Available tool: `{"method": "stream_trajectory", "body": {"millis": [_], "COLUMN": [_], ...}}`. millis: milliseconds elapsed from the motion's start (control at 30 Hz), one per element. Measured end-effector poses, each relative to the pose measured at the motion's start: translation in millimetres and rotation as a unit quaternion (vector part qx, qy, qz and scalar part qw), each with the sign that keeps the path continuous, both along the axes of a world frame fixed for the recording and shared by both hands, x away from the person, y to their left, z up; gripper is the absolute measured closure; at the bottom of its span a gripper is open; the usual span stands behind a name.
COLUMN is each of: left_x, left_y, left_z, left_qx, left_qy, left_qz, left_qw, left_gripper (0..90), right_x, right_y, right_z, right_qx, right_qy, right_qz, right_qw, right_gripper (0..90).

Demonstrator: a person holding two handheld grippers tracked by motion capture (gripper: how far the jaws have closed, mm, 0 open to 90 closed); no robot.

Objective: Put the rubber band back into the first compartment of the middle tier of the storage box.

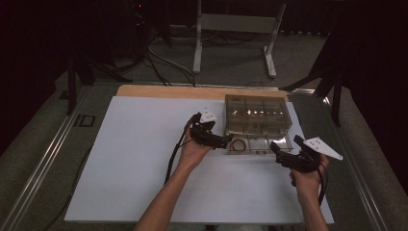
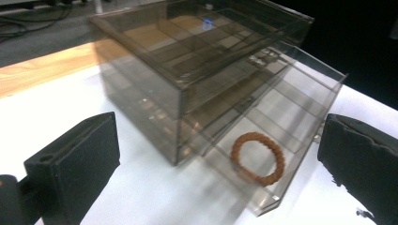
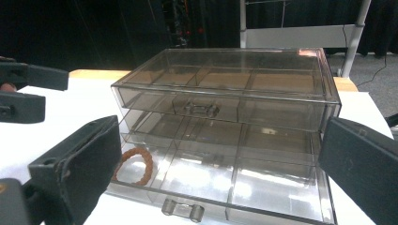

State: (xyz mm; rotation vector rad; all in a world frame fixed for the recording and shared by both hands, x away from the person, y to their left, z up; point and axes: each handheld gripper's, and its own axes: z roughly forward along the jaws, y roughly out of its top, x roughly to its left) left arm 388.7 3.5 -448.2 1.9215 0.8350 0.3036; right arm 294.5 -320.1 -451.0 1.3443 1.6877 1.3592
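here, brown beaded bracelet (image 2: 258, 158) lies in left compartment of pulled-out bottom drawer (image 3: 263, 187) of clear drawer box (image 1: 257, 113) on white tabletop (image 1: 134, 159). left gripper (image 1: 225, 143) just beside drawer, fingers released, nothing between. right gripper (image 1: 275, 148) near drawer front, fingers spread wide, nothing held.

A white sheet (image 1: 144, 159) is spread over most of the tabletop (image 1: 159, 90), whose bare wooden strip is left showing along the far edge. Beyond that edge, a grey metal frame (image 1: 235, 29) and black cables (image 1: 159, 62) are seen on the floor.
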Motion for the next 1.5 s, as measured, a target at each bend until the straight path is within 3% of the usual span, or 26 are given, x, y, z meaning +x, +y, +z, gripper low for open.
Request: {"method": "stream_trajectory", "body": {"millis": [467, 900, 1233, 1500], "left_x": [-6.9, -17.1, -29.1, -45.3], "left_y": [42.4, 76.8, 104.4, 135.3], "left_z": [10.9, 12.0, 11.2, 9.1], "left_qx": [0.002, -0.006, -0.015, -0.021], "left_qy": [-0.033, -0.04, -0.059, -0.071], "left_qz": [0.029, 0.043, 0.049, 0.069], "left_qw": [0.999, 0.9983, 0.9969, 0.9949], "left_gripper": [0.9, 1.0, 1.0, 1.0], "right_x": [-0.2, -0.1, -0.1, -0.1], "right_y": [2.3, 2.6, 2.6, 4.9], "right_z": [-1.5, -3.1, -4.9, -6.7], "right_qx": [-0.002, -0.003, -0.004, -0.008], "right_qy": [0.0, 0.002, 0.004, 0.005], "right_qz": [0.001, 0.0, -0.002, 0.0], "right_qw": [1.0, 1.0, 1.0, 1.0], "right_gripper": [0.0, 0.0, 0.0, 0.0]}}
